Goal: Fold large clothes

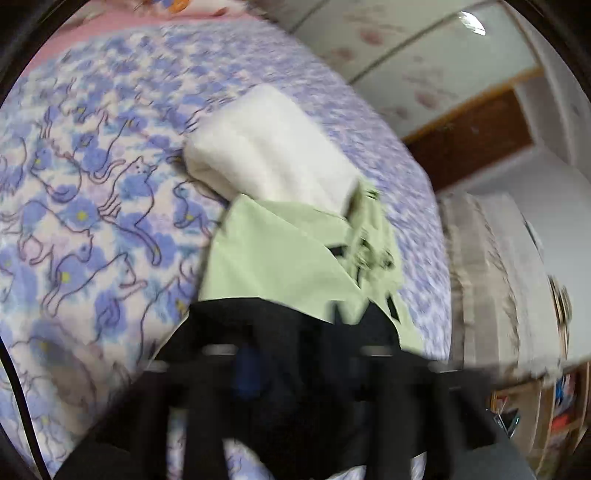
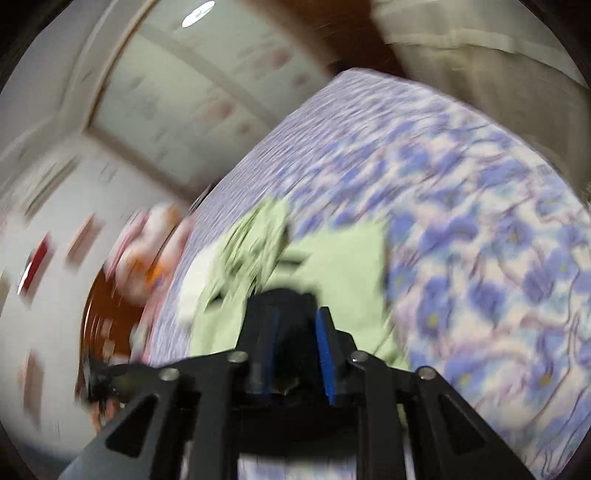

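Two garments lie together on the cat-print bedspread (image 1: 92,221): a folded white garment (image 1: 269,147) farther off and a pale green garment (image 1: 277,258) touching its near end, rumpled along its right side. Both sit close to the bed's right edge (image 1: 443,266), where the cover drops away toward brown floor (image 1: 469,136) and a pale wardrobe (image 1: 424,74) beyond. To the left of the clothes the bedspread runs wide and bare as far as a pink strip (image 1: 110,22) at the far end. The left gripper (image 1: 295,369) is smeared by blur, and a dark shape covers its front and overlaps the green garment's near edge; how its fingers stand cannot be told. In the right wrist view the right gripper (image 2: 297,350) points at the green garment, its blue pads (image 2: 325,350) a moderate gap apart with a dark lump (image 2: 291,314) between them; whether they press on it is unclear. Open bedspread spreads to the right there.
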The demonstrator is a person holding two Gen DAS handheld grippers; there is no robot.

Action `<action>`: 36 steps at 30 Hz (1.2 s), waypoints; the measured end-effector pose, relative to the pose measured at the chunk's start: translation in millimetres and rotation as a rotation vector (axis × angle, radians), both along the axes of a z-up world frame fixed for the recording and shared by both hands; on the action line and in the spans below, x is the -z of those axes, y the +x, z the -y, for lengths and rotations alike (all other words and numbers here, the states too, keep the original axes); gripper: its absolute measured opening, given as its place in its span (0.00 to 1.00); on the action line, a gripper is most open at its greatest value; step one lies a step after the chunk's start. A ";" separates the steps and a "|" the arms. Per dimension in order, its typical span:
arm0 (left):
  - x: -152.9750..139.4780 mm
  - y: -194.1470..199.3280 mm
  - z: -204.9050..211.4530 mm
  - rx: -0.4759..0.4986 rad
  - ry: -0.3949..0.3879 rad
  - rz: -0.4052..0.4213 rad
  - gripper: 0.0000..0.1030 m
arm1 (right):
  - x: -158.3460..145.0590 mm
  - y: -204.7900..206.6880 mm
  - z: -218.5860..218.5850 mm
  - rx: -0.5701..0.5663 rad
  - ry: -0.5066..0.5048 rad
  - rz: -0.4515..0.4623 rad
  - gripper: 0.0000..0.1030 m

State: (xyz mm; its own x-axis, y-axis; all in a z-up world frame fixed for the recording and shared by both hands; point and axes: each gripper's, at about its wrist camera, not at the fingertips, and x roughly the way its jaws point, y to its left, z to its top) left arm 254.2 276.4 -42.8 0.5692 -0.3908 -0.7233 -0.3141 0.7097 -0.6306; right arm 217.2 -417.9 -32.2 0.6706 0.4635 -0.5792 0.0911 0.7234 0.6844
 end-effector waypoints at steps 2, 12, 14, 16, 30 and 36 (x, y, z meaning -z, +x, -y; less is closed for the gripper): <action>12.7 14.8 -6.0 -0.054 0.007 -0.020 0.83 | 8.7 22.9 7.6 0.035 0.011 -0.008 0.74; 65.4 75.7 24.2 0.098 0.255 -0.106 0.85 | 73.1 72.5 -27.3 -0.066 -0.193 -0.136 0.74; 72.4 86.3 32.6 0.135 0.327 -0.106 0.85 | 82.8 79.5 -31.3 -0.079 -0.237 -0.156 0.73; 78.6 97.1 37.9 0.159 0.378 -0.115 0.85 | 92.5 87.6 -33.6 -0.098 -0.268 -0.180 0.66; 106.3 138.9 43.4 0.221 0.387 -0.161 0.46 | 134.7 107.7 -41.9 -0.132 -0.336 -0.271 0.31; 97.7 122.6 64.4 0.186 0.561 -0.130 0.06 | 112.1 87.8 -59.0 -0.116 -0.487 -0.178 0.13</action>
State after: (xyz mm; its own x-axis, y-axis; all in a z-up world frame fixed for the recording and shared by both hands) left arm 376.8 212.0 -140.5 0.4208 -0.0143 -0.9071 -0.2024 0.9732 -0.1093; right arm 304.9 -358.9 -144.3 0.5029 0.1779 -0.8458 0.0760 0.9657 0.2483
